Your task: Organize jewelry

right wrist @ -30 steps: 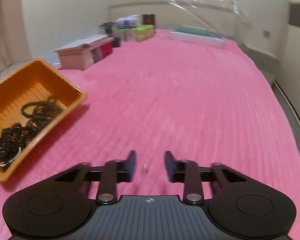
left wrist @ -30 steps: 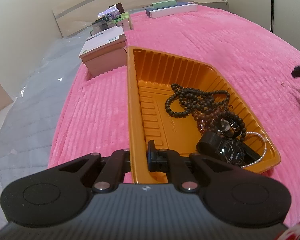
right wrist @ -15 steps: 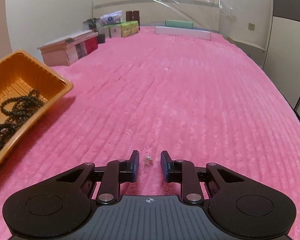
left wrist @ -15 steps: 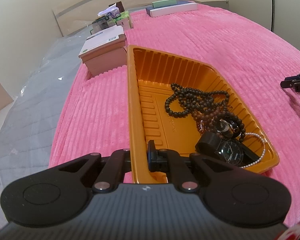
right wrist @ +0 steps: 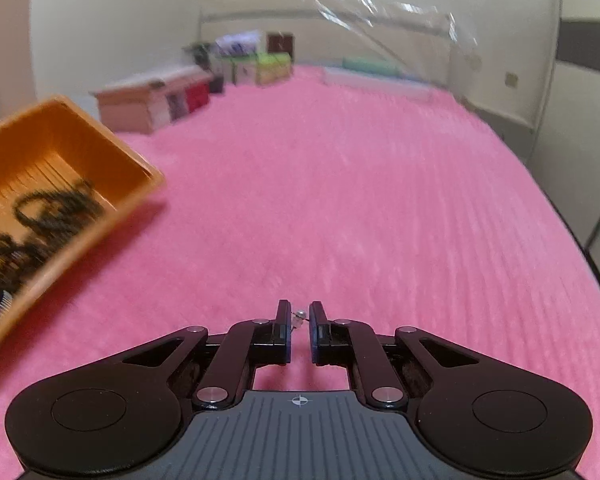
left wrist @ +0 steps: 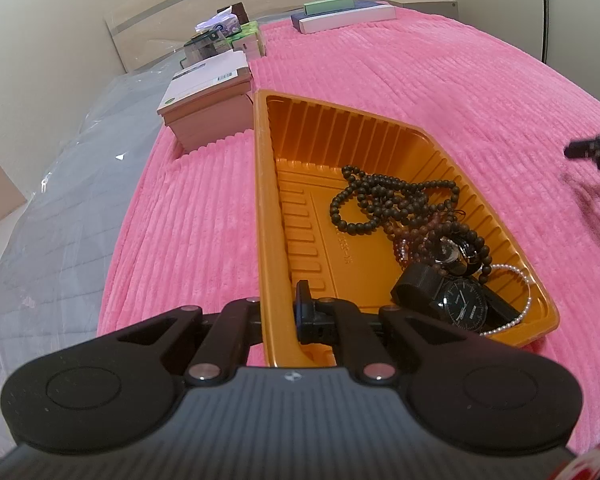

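An orange tray point(left wrist: 340, 148) on a pink ribbed blanket point(left wrist: 440, 88) holds dark bead strands point(left wrist: 384, 204), a black watch point(left wrist: 462, 304) and a pearl string point(left wrist: 516, 316). The left gripper point(left wrist: 280, 312) is clamped on the tray's near wall. Only the right wrist view shows a tiny earring point(right wrist: 299, 315) pinched between the nearly closed fingers of the right gripper point(right wrist: 299, 318), right of the tray. Beyond the tray, boxes point(left wrist: 208, 96) sit near a plastic-wrapped headboard point(left wrist: 228, 4).
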Demonstrator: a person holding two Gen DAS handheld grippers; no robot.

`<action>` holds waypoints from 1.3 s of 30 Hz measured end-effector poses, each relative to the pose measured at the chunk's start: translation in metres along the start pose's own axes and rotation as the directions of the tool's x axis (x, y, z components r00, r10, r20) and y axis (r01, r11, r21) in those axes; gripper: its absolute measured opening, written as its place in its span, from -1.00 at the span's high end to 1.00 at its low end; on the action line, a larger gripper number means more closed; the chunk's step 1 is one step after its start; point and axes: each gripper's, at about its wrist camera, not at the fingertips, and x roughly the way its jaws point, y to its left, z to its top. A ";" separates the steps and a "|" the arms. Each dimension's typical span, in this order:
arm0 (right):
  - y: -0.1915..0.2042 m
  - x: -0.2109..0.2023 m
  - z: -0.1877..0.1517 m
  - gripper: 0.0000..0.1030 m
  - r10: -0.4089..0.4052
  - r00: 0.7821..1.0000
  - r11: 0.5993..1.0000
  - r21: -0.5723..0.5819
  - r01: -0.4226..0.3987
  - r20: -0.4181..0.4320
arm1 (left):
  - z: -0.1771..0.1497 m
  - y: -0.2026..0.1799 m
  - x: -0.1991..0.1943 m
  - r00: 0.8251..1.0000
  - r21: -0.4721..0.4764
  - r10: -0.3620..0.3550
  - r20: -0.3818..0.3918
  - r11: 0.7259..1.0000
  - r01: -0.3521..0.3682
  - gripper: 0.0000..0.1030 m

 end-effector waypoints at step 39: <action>0.161 0.024 0.083 0.83 0.348 0.938 0.926 -0.163 -0.342 0.009 | -0.009 0.011 0.007 0.999 -0.022 -0.041 0.008 0.999 0.041 0.92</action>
